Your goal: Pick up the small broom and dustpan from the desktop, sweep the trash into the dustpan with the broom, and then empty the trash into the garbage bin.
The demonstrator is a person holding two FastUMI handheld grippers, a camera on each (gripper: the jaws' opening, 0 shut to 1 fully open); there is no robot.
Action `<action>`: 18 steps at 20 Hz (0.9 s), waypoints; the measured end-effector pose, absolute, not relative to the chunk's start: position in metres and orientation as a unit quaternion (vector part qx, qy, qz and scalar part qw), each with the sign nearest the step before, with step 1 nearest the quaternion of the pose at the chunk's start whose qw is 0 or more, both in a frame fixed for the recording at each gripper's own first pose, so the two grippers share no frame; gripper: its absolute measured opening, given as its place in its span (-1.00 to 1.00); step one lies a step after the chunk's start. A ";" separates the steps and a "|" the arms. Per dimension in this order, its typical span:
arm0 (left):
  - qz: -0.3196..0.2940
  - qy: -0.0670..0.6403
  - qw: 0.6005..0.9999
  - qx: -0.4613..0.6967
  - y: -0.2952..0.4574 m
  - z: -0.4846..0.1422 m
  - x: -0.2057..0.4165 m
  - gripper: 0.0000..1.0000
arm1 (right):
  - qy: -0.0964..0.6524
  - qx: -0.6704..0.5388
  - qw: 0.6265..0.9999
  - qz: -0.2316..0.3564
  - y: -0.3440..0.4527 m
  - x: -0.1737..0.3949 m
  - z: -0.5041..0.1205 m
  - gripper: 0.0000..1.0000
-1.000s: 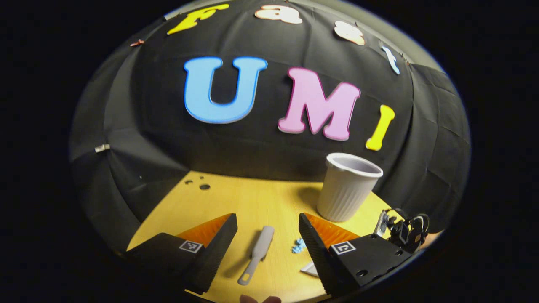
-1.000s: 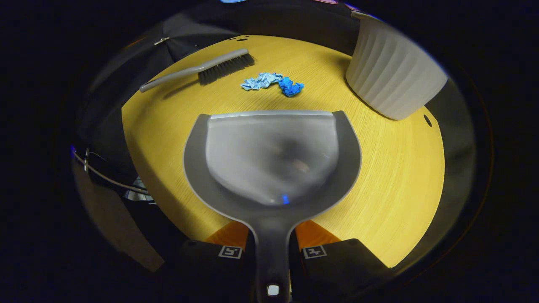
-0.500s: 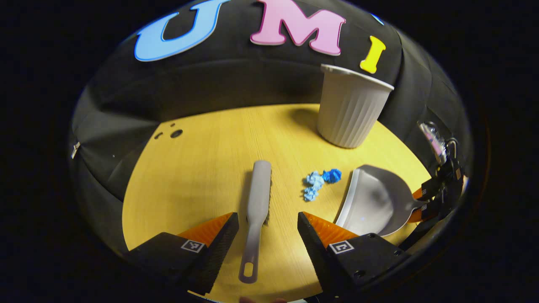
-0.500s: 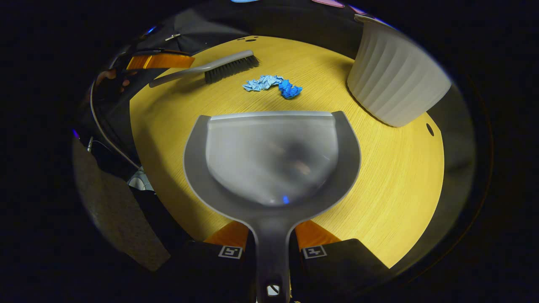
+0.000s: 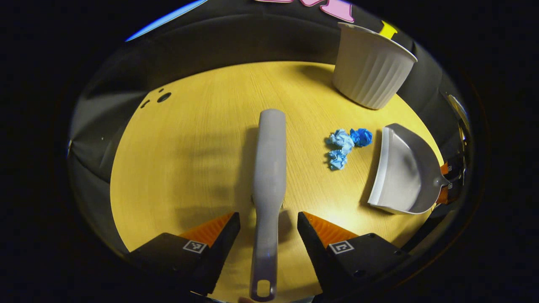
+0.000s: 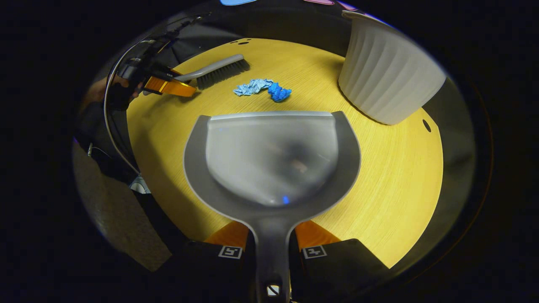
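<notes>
yellow wood-grain surface, ringed by black cloth, carries everything. broom is grey, long and flat-backed, lying with its handle toward the left gripper; dark bristles show along its side in the right gripper view. left gripper's fingers stand wide on either side of the handle, with a gap on each side, not pressing it. dustpan is grey with a darker rim and a pale scoop, its straight lip facing the trash; the right gripper is closed on its handle, both fingers against it. in the left gripper view the dustpan sits near the surface's right edge. trash is 1 small cluster of crumpled blue paper, lighter bits and 1 darker ball, between broom and dustpan, touching neither. bin is pale, ribbed and upright at the far edge, apart from the trash. bare surface lies left of the broom, and more to the right of the dustpan in the right gripper view.
</notes>
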State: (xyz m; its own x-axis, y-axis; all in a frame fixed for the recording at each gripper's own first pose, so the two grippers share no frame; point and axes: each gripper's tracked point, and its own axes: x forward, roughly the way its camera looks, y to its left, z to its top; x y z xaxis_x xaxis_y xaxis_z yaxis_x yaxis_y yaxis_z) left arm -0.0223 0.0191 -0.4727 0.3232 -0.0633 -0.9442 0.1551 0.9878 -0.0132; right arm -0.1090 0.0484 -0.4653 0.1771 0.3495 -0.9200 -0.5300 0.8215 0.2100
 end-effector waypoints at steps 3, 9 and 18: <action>-0.072 0.594 0.801 0.039 0.018 -0.480 -0.025 0.71 | 0.574 -0.079 0.763 0.287 0.047 -0.108 -0.465 -0.26; -0.060 0.604 0.793 0.058 0.029 -0.482 -0.023 0.11 | 0.573 -0.078 0.763 0.290 0.048 -0.108 -0.465 -0.26; -0.072 0.600 0.793 0.079 0.011 -0.479 -0.007 -0.50 | 0.584 -0.101 0.748 0.299 0.042 -0.102 -0.459 -0.26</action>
State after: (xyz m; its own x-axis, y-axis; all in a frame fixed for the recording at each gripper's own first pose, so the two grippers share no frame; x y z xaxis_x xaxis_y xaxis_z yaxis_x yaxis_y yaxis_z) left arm -0.0071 0.0112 -0.4789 0.2703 -0.0206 -0.9625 0.2091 0.9772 0.0378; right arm -0.1018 0.0424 -0.4594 0.1395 0.3293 -0.9339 -0.5657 0.8006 0.1978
